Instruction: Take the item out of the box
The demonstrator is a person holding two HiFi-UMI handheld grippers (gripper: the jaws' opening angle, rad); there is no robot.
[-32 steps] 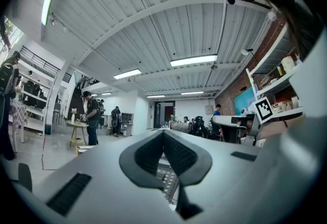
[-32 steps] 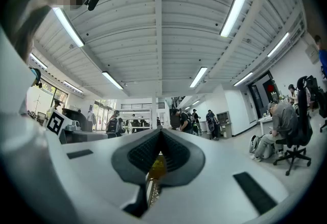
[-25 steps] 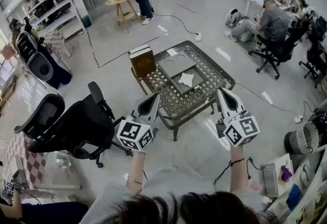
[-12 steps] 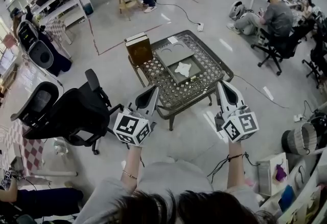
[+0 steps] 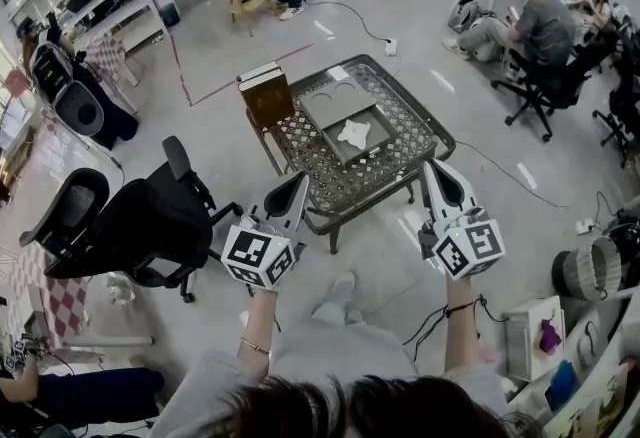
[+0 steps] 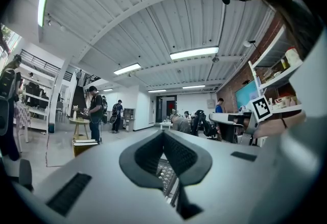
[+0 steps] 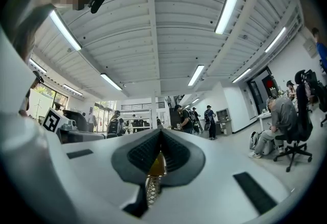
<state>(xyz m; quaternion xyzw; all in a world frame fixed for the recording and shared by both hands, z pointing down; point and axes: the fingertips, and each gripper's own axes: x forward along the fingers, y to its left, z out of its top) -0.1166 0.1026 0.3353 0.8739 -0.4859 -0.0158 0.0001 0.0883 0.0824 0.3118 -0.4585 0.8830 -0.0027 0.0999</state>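
Observation:
A grey box (image 5: 360, 141) lies open on the lattice-topped metal table (image 5: 400, 171), its lid (image 5: 338, 106) flipped back behind it. A white crumpled item (image 5: 355, 133) rests inside the box. Both grippers hover short of the table's near edge, pointing at it. My left gripper (image 5: 298, 188) is shut with nothing between its pads, near the table's front left corner. My right gripper (image 5: 437, 176) is shut and empty too, near the front right corner. In the left gripper view the left gripper (image 6: 163, 134) shows its pads meeting; the right gripper (image 7: 160, 134) looks the same in its own view.
A brown box (image 5: 265, 96) stands at the table's left end. A black office chair (image 5: 130, 226) is to my left. People sit on chairs (image 5: 545, 36) at the far right, and a cable (image 5: 340, 21) runs over the floor. Shelves (image 5: 590, 356) stand at the right.
The table and box have drawn slightly nearer and shifted up in the head view. Both grippers stay shut in front of me. A foot now shows below them.

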